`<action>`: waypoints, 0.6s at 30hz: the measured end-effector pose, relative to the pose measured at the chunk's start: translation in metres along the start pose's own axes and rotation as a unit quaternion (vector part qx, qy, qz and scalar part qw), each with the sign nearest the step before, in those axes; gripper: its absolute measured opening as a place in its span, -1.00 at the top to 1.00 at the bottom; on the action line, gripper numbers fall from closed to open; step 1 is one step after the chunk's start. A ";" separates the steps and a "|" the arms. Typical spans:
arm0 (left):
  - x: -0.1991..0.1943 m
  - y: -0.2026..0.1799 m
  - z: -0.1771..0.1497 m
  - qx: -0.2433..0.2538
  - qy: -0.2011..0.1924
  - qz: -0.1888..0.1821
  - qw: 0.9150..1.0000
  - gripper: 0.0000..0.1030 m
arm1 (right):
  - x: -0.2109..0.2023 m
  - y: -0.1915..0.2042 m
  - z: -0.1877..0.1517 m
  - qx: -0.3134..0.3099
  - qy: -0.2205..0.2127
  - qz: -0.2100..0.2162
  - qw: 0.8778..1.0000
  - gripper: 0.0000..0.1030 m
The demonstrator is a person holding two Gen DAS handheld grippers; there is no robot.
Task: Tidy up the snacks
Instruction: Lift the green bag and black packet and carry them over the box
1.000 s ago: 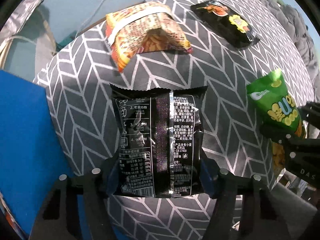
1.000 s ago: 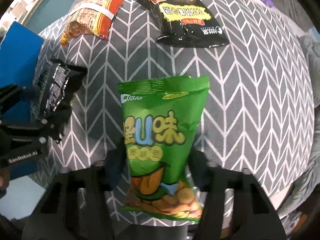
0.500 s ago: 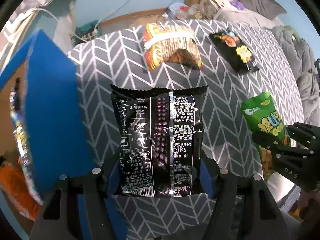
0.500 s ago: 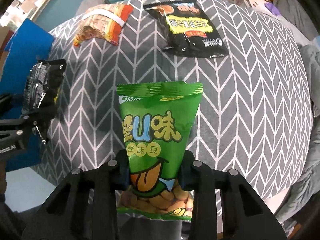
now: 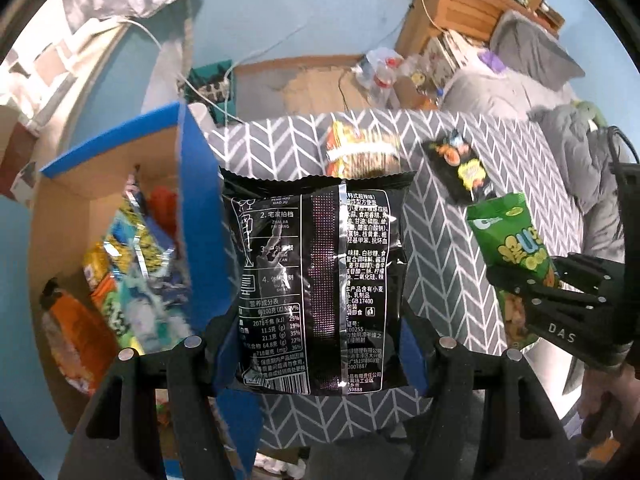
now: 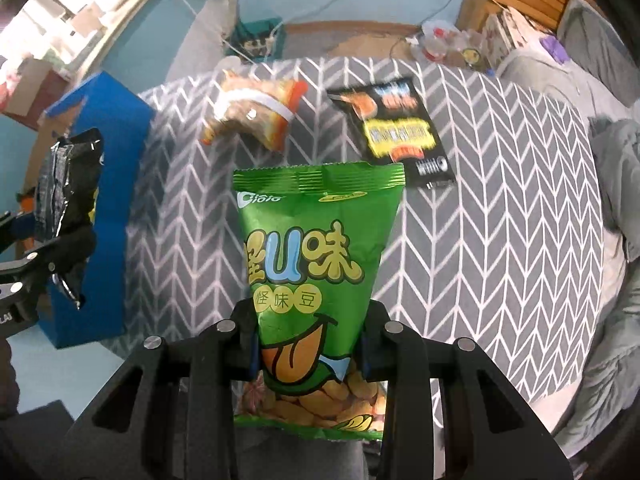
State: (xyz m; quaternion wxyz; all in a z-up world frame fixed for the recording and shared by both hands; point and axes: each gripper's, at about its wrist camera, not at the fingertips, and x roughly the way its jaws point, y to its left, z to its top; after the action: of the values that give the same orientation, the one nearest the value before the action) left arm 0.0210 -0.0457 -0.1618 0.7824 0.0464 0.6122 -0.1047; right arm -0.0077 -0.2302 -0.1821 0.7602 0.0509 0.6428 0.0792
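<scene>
Chevron-clothed table (image 6: 500, 240) – seemingly a bedroom; left gripper (image 5: 316, 344) clamps black packet (image 5: 316, 280), right gripper (image 6: 308, 344) green bag (image 6: 312, 260).

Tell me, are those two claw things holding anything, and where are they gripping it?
Yes. The left gripper holds a black packet by its lower side edges. The right gripper pinches a green bag near its bottom end.
</scene>
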 end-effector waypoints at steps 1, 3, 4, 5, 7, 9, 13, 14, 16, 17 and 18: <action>-0.006 0.003 0.001 -0.005 -0.004 0.000 1.000 -0.32 | -0.003 0.004 0.003 -0.004 -0.002 0.003 1.000 0.37; -0.013 0.007 0.002 -0.013 -0.008 0.001 1.000 -0.32 | -0.010 0.011 0.011 -0.011 -0.007 0.008 1.000 0.37; -0.017 0.010 0.002 -0.018 -0.012 0.002 1.000 -0.32 | -0.013 0.013 0.012 -0.015 -0.009 0.010 1.000 0.37; -0.022 0.013 0.003 -0.022 -0.016 0.003 1.000 -0.32 | -0.017 0.018 0.016 -0.020 -0.012 0.013 1.000 0.37; -0.029 0.019 0.003 -0.031 -0.023 0.005 0.999 -0.32 | -0.021 0.028 0.019 -0.029 -0.016 0.018 0.999 0.37; -0.035 0.026 0.002 -0.041 -0.028 0.007 0.999 -0.32 | -0.024 0.037 0.025 -0.038 -0.018 0.023 0.999 0.37; -0.043 0.043 -0.001 -0.063 -0.035 0.013 0.997 -0.32 | -0.030 0.056 0.035 -0.059 -0.024 0.035 0.997 0.37; -0.044 0.046 -0.002 -0.069 -0.036 0.015 0.997 -0.32 | -0.031 0.060 0.036 -0.063 -0.025 0.037 0.997 0.37; -0.046 0.057 -0.006 -0.082 -0.038 0.019 0.996 -0.32 | -0.034 0.071 0.040 -0.074 -0.028 0.042 0.996 0.37; -0.047 0.061 -0.008 -0.089 -0.038 0.021 0.995 -0.32 | -0.035 0.075 0.041 -0.078 -0.029 0.044 0.996 0.37; -0.048 0.066 -0.010 -0.095 -0.038 0.023 0.994 -0.32 | -0.036 0.081 0.044 -0.084 -0.030 0.048 0.995 0.37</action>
State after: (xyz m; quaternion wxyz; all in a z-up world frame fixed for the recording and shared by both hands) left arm 0.0154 0.0259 -0.1218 0.8079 -0.0182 0.5883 -0.0298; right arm 0.0251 -0.1557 -0.1254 0.7759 0.0204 0.6079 0.1675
